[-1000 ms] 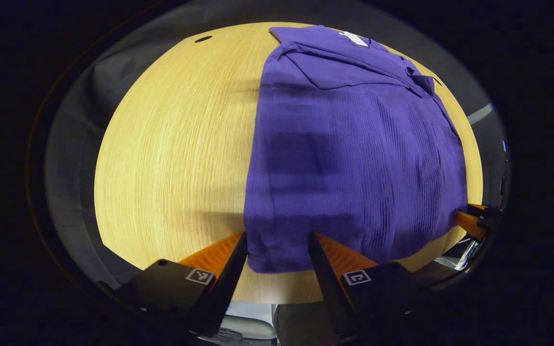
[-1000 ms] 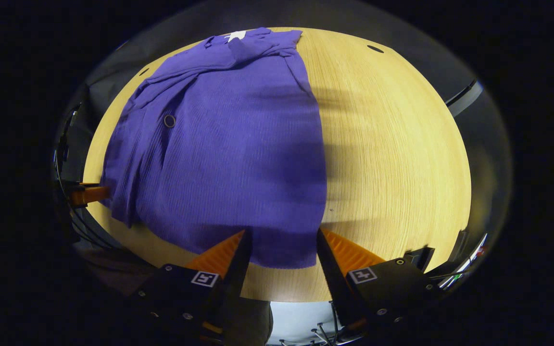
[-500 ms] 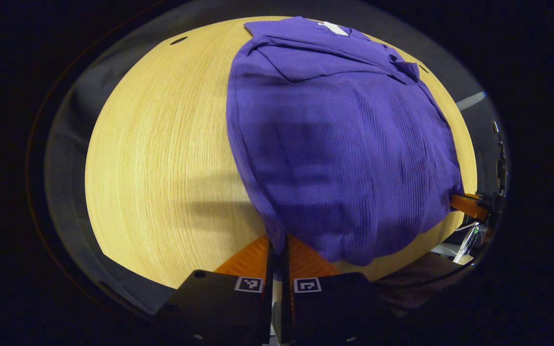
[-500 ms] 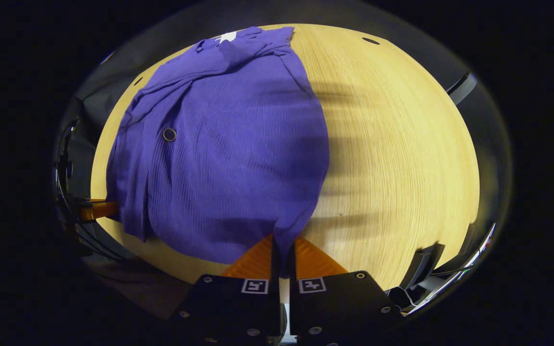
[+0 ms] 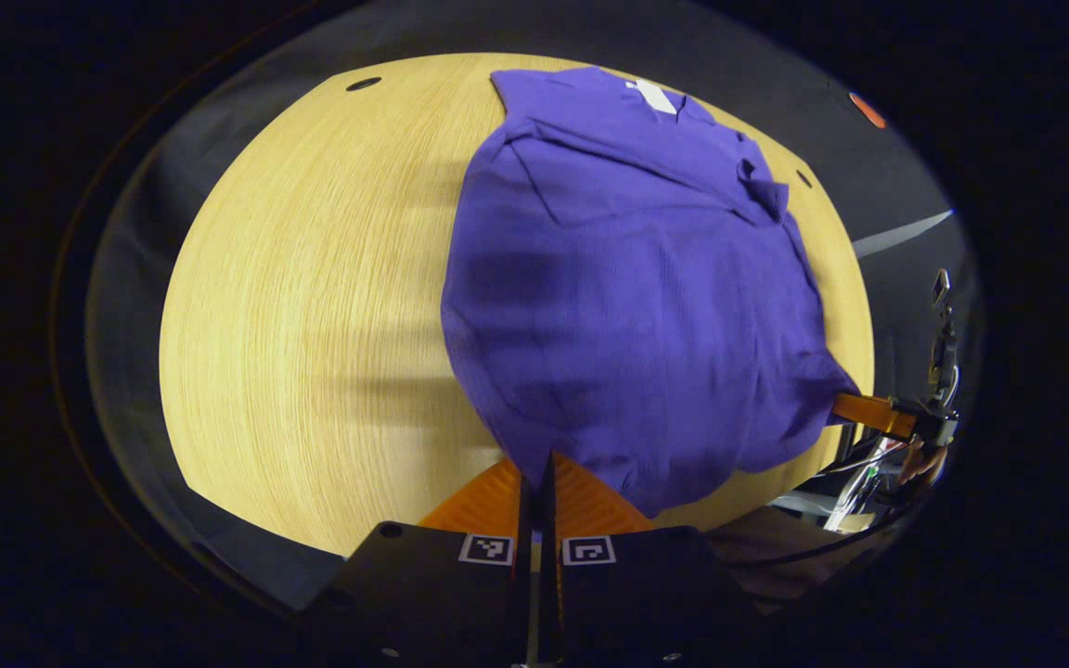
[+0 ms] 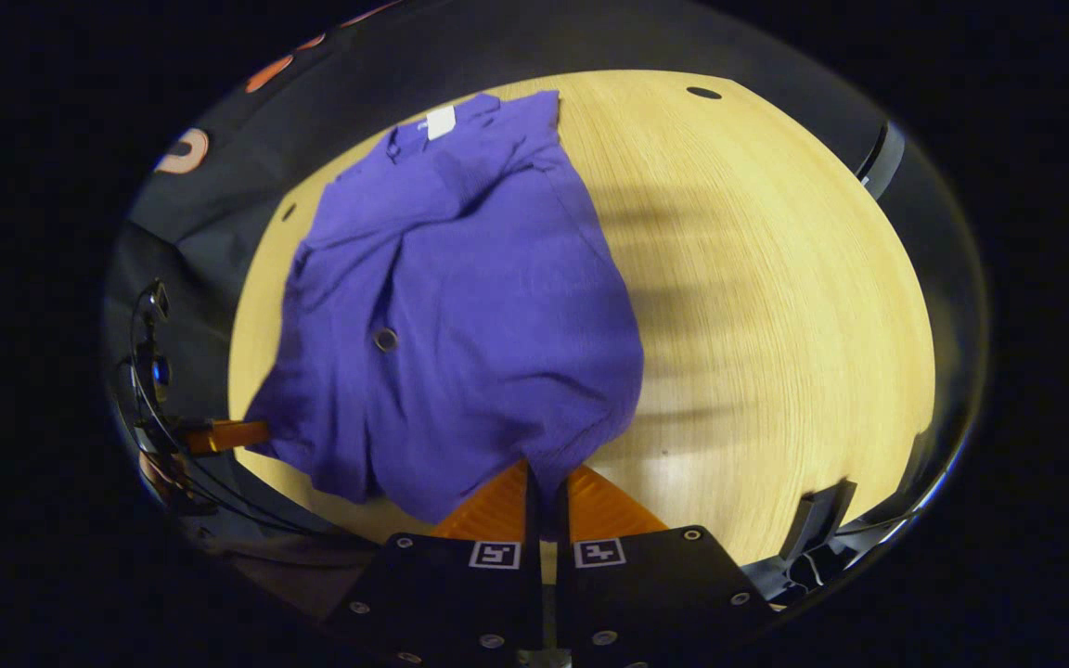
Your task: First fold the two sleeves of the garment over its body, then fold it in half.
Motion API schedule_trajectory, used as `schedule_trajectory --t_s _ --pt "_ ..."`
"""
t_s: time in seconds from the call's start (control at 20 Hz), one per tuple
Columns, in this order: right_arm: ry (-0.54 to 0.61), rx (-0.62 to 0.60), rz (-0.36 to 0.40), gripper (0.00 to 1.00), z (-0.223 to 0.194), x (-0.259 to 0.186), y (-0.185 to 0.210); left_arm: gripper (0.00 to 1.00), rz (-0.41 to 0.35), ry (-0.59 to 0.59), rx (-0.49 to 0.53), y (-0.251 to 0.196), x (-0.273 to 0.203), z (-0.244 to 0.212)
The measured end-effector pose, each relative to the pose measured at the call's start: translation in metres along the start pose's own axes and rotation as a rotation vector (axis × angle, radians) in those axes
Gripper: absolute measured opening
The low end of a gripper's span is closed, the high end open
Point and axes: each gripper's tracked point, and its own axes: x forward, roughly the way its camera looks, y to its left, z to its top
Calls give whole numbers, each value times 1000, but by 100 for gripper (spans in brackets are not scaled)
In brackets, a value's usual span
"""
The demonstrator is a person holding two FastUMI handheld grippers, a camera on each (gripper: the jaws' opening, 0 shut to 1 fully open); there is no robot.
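Note:
A purple ribbed garment (image 5: 627, 288) lies on the wooden table (image 5: 312, 306), both sleeves folded over its body and its collar with a white tag at the far end. My left gripper (image 5: 535, 468) is shut on the near hem corner at the garment's left side, which is lifted off the table. In the right gripper view the same garment (image 6: 470, 315) hangs from my right gripper (image 6: 544, 478), shut on the opposite hem corner. Each view shows the other gripper pinching the hem at the side: the right gripper (image 5: 869, 413) and the left gripper (image 6: 224, 434).
The round wooden table (image 6: 757, 306) has bare surface beside the garment on both sides. Small dark holes (image 5: 363, 83) (image 6: 703, 92) sit near its far edge. Black cloth wall behind. A hand and cables (image 5: 915, 455) show past the near right table edge.
Both grippers went from open around the hem to shut on its corners, then rose, lifting the near hem off the table and bunching the lower body.

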Motion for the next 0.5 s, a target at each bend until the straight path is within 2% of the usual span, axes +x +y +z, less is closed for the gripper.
schedule_trajectory --t_s 0.1,0.35,0.5 --pt "-26 -6 20 7 15 -8 3 5 -6 -26 20 -3 -12 17" --pt "-83 -109 24 6 53 -25 18 5 9 -81 114 -12 -31 62" --pt "-113 -122 45 6 80 -36 30 5 8 -108 149 -20 -40 84"
